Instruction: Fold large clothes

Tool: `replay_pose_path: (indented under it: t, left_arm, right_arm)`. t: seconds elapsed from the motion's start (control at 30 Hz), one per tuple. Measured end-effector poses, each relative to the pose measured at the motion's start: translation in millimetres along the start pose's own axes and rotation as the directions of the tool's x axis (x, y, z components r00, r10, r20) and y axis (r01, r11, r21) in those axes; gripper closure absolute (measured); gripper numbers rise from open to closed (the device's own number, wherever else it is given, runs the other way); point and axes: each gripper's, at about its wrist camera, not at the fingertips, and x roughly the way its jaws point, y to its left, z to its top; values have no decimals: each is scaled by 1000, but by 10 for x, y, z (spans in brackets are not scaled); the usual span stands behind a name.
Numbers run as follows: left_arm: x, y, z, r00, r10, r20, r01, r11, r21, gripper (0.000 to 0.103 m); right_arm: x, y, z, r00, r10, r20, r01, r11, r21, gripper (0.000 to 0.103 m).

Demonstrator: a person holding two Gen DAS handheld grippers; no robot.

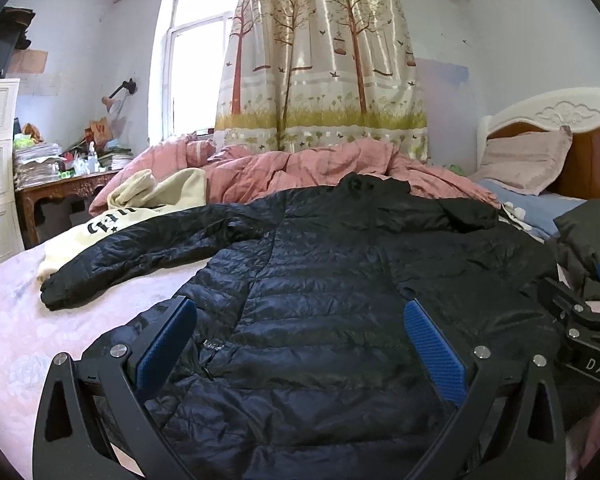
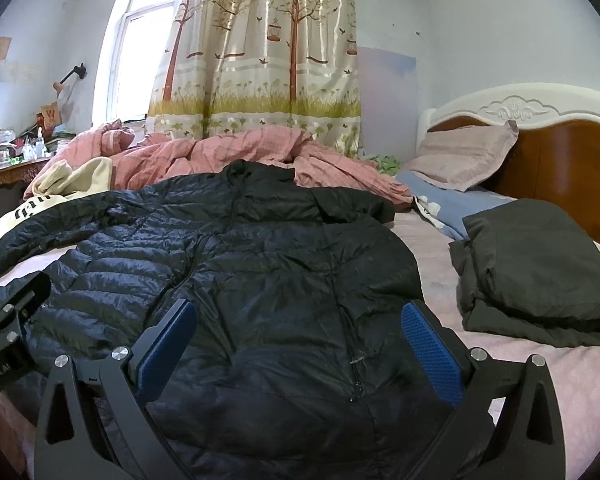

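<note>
Left wrist view: the left gripper (image 1: 300,340) hovers with its jaws spread wide and empty above the near hem of a black down jacket (image 1: 320,280). The jacket lies front-up on the pink bed sheet (image 1: 12,320), collar far, its left sleeve (image 1: 140,252) stretched out leftward over a cream garment (image 1: 100,232). The right sleeve appears already turned in over the chest. The right gripper's body shows at the right edge.

Right wrist view: the right gripper (image 2: 298,338) is likewise spread and holds nothing, poised over the jacket's zipper (image 2: 354,364) near the hem. A folded dark garment (image 2: 540,268) rests well apart at right.

Judged step: early folding. The next move likely calls for pinching the outstretched sleeve and carrying it across the body.
</note>
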Motion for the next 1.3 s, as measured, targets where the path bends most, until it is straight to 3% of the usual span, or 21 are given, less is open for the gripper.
replay_pose_path:
  t: [0.3, 0.73, 1.0, 1.2, 1.3]
  left_arm:
    - [243, 151, -89, 999, -6, -35, 4, 999, -46, 0]
    - [302, 140, -155, 1000, -5, -31, 4, 999, -32, 0]
    - [214, 109, -112, 1000, 8, -3, -8, 1000, -18, 0]
    - [84, 174, -55, 999, -25, 45, 27, 998, -48, 0]
    - [54, 155, -54, 998, -34, 56, 36, 999, -38, 0]
  right_arm:
    - [22, 33, 0, 1000, -6, -11, 6, 1000, -9, 0]
    - [19, 40, -1, 1000, 1, -4, -1, 1000, -8, 0]
    - [21, 21, 7, 1000, 4, -3, -4, 1000, -4, 0]
    - [-108, -108, 77, 999, 30, 29, -31, 999, 44, 0]
    - [-183, -187, 94, 999, 0, 36, -1, 999, 34, 0]
